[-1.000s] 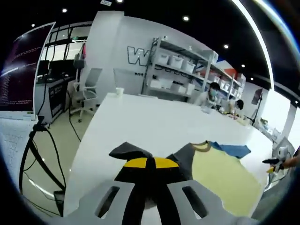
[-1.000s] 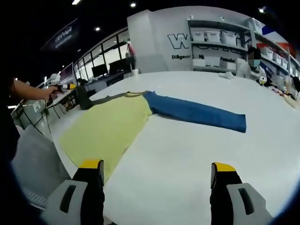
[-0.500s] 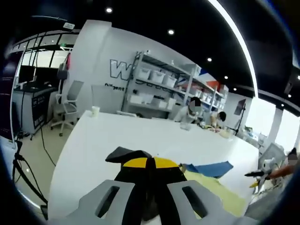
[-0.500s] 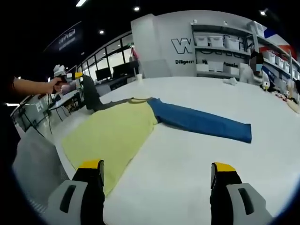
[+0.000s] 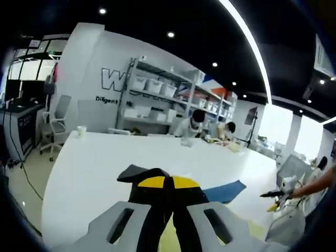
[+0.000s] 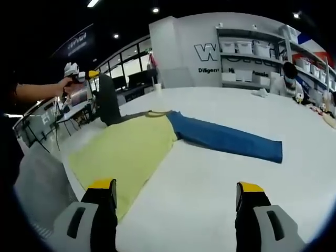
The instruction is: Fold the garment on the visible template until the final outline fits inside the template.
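The garment lies on the white table (image 6: 210, 178): a yellow body (image 6: 126, 152), a blue sleeve (image 6: 226, 139) stretched out flat to the right, and a dark grey sleeve (image 6: 107, 100) pulled up off the table. My left gripper (image 5: 164, 184) is shut on that grey sleeve (image 5: 142, 172). In the right gripper view it is held high at the left (image 6: 79, 77). The blue sleeve (image 5: 223, 191) lies beyond its jaws. My right gripper (image 6: 176, 197) stands open above the bare table near the yellow hem, with nothing between its fingers. It is also seen at the right edge of the left gripper view (image 5: 275, 197).
A paper cup (image 5: 81, 130) stands at the table's far end. Shelves with white bins (image 5: 157, 100) line the back wall, and people sit there. An office chair (image 5: 55, 123) and desks with monitors (image 6: 126, 81) stand off the table's left side.
My left gripper has risen with the grey sleeve, which now hangs higher off the table. Its view has tilted up. The right gripper has hardly moved.
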`<state>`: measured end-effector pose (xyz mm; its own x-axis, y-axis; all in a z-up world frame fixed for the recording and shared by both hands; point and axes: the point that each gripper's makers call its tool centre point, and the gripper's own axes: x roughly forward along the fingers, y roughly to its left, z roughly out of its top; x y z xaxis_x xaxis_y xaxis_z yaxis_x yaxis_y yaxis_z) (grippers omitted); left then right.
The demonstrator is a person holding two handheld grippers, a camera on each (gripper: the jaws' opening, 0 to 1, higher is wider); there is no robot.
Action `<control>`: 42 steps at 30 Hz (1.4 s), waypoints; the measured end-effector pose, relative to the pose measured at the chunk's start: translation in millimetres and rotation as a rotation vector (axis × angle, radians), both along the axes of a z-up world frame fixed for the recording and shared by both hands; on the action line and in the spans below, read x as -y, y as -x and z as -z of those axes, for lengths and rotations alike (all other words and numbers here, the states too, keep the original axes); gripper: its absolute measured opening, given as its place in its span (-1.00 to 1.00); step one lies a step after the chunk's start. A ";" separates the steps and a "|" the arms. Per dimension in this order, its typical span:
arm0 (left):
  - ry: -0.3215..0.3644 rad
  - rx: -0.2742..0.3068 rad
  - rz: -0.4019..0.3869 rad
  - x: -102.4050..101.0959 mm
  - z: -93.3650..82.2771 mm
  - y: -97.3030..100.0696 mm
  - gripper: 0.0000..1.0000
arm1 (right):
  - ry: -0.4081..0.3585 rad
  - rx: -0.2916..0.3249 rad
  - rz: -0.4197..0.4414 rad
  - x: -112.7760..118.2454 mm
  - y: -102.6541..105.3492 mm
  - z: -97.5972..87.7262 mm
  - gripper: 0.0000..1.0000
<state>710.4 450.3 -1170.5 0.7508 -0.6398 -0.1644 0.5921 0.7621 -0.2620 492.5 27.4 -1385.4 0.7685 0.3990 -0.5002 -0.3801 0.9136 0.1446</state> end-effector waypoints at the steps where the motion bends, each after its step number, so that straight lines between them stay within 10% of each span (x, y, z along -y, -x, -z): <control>1: 0.002 0.000 0.003 1.4 -0.5 0.2 -0.94 | 0.002 -0.001 0.001 0.7 0.4 0.6 0.86; 17: 0.020 0.004 0.065 52.3 -12.5 -1.0 -0.94 | 0.003 0.021 0.009 -0.6 2.3 -3.0 0.86; 42: -0.068 -0.034 0.192 130.8 17.8 4.5 -0.95 | -0.004 0.017 0.017 0.0 14.9 0.1 0.86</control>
